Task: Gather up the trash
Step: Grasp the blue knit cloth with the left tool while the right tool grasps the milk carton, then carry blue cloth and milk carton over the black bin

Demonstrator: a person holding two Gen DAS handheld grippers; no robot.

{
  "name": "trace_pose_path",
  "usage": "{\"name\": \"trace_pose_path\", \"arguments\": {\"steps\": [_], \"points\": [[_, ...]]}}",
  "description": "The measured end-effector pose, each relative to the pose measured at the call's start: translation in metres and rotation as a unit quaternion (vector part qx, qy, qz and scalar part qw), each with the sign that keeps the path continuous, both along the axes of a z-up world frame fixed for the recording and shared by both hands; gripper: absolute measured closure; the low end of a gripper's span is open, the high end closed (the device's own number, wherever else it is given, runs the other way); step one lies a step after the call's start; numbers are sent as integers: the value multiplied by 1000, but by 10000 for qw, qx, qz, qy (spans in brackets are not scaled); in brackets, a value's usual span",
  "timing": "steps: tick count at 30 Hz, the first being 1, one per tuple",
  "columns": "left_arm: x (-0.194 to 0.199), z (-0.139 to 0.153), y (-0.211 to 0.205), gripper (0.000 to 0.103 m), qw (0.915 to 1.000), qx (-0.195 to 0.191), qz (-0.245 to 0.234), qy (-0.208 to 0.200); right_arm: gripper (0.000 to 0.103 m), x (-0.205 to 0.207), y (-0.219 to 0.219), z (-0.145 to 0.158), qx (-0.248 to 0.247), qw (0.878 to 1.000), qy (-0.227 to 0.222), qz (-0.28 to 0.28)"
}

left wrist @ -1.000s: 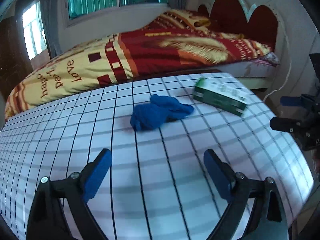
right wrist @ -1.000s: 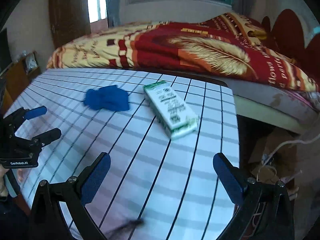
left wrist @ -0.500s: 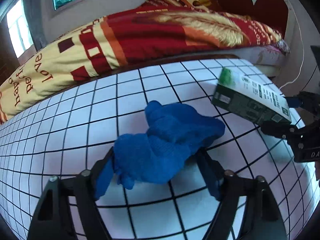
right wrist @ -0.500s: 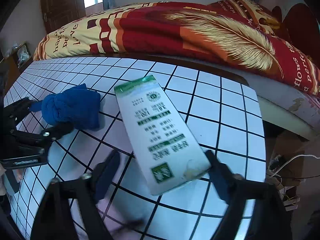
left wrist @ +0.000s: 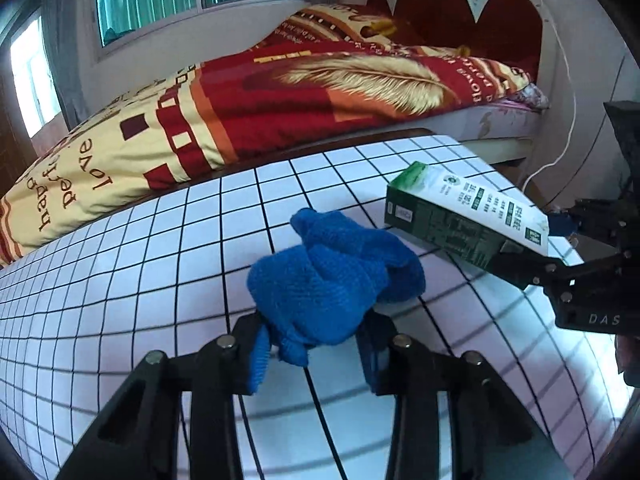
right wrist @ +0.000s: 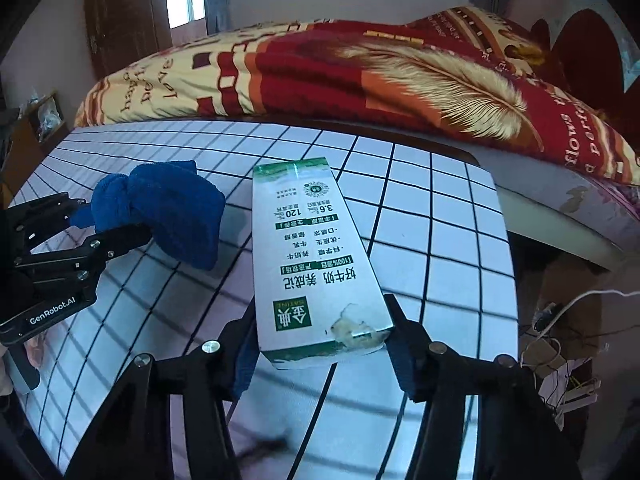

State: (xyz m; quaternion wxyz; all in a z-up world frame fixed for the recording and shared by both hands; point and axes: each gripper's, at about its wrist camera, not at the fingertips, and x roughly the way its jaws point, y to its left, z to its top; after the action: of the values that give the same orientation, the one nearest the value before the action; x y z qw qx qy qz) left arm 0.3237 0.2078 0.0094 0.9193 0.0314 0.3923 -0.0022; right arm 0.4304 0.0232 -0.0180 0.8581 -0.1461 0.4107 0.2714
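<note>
A crumpled blue cloth (left wrist: 332, 276) sits between the blue pads of my left gripper (left wrist: 314, 344), whose jaws are closing and pressing its sides. The bunched cloth hangs just above the checked table (left wrist: 120, 280). A green and white milk carton (right wrist: 312, 248) with a torn near corner is clamped at its near end in my right gripper (right wrist: 322, 344), which is also closing. The carton is tilted and raised off the table. In the left wrist view the carton (left wrist: 460, 216) and right gripper (left wrist: 532, 240) are at the right. In the right wrist view the cloth (right wrist: 172, 208) and left gripper (right wrist: 116, 220) are at the left.
A bed with a red and yellow blanket (left wrist: 280, 92) runs along the table's far side, with a red headboard (left wrist: 460, 12) at its right end. The table's right edge (right wrist: 508, 240) drops to a floor with cables and clutter (right wrist: 568, 320).
Both grippers moved forward over the table and narrowed. The left one now grips the blue cloth, the right one the carton, and both things have risen slightly.
</note>
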Motion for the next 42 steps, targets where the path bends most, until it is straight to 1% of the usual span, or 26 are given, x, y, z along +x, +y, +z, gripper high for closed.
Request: {"name": "trace_pose_path", "arguments": {"steps": [5, 8, 12, 17, 21, 23, 25, 28, 32, 34, 37, 42], "points": [[-28, 10, -5, 64, 9999, -63, -5, -81, 46, -42, -13, 19, 109, 9997, -193, 53], [-51, 18, -11, 64, 9998, -98, -20, -150, 46, -71, -22, 30, 130, 9993, -340, 102], [-88, 31, -24, 64, 9993, -236, -60, -271, 47, -111, -37, 45, 215, 9984, -498, 133], [-134, 48, -52, 64, 9984, -5, -244, -506, 47, -167, -64, 63, 369, 9967, -708, 122], [-161, 54, -69, 64, 9974, 7, -350, -630, 47, -200, -85, 69, 483, 9956, -796, 60], [-172, 55, -75, 64, 9971, -47, -368, -658, 47, -218, -98, 72, 567, 9947, -856, 15], [-182, 57, -81, 64, 9969, -118, -381, -673, 47, -232, -107, 75, 627, 9940, -892, -28], [-197, 57, -91, 64, 9965, -127, -425, -705, 47, -253, -125, 78, 720, 9925, -977, -103], [-209, 56, -105, 64, 9961, -130, -514, -709, 47, -275, -149, 79, 812, 9910, -1041, -237], [-214, 55, -113, 64, 9958, -190, -548, -707, 47, -284, -160, 77, 802, 9906, -1064, -295], [-217, 52, -125, 64, 9955, -241, -611, -686, 47, -293, -175, 73, 715, 9903, -1130, -380], [-222, 44, -152, 64, 9948, -193, -796, -599, 47, -300, -207, 62, 749, 9892, -1086, -634]]}}
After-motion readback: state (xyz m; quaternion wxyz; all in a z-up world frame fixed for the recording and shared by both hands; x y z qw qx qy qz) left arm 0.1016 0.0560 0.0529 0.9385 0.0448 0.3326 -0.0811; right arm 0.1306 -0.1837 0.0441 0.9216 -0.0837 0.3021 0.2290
